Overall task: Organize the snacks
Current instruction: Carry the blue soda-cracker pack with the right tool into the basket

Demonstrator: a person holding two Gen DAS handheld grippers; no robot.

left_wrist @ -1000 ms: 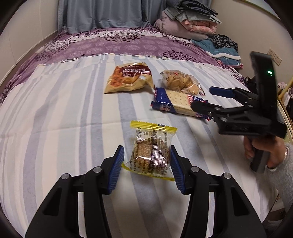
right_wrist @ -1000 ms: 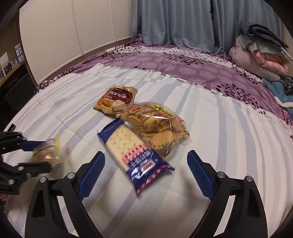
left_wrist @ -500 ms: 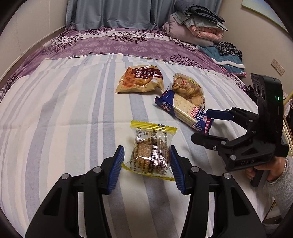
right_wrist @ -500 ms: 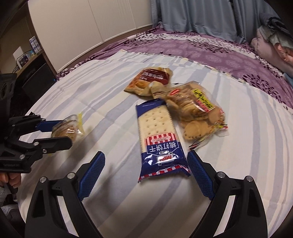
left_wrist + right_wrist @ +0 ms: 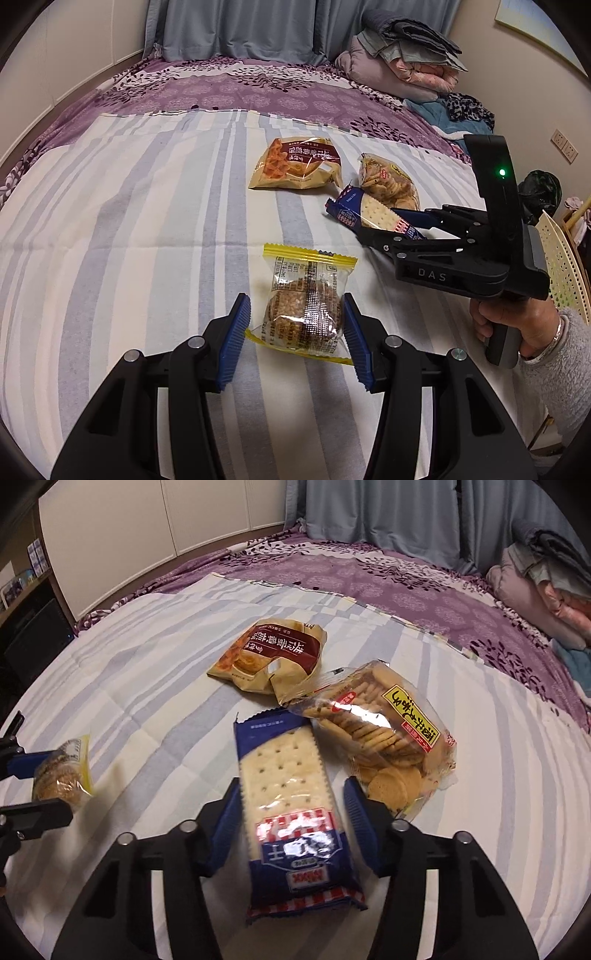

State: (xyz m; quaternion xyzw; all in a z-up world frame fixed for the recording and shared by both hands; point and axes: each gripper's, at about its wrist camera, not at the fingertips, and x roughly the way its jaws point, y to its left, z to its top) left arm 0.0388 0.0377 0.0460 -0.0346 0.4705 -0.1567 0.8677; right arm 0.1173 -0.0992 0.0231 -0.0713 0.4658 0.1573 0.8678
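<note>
My left gripper [image 5: 295, 332] is shut on a small clear, yellow-edged packet of round cakes [image 5: 304, 306], held over the striped bedsheet [image 5: 147, 221]. It also shows at the left of the right wrist view [image 5: 61, 771]. My right gripper [image 5: 291, 812] straddles a blue soda cracker pack [image 5: 288, 801], its blue pads close on both sides; contact is unclear. A clear bag of round biscuits [image 5: 380, 734] lies just right of it and a tan and brown snack bag [image 5: 269, 657] lies beyond. In the left wrist view the right gripper [image 5: 384, 225] is at the cracker pack [image 5: 369, 214].
A purple floral cover [image 5: 258, 92] lies across the far part of the bed, with folded bedding [image 5: 402, 55] piled at the far right. White cabinets [image 5: 129, 528] and a dark shelf unit [image 5: 26, 620] stand to the left. A perforated cream basket [image 5: 561, 266] stands off the bed's right edge.
My right gripper has moved forward over the cracker pack and its jaws have narrowed around it. My left gripper keeps holding the cake packet in the same grip.
</note>
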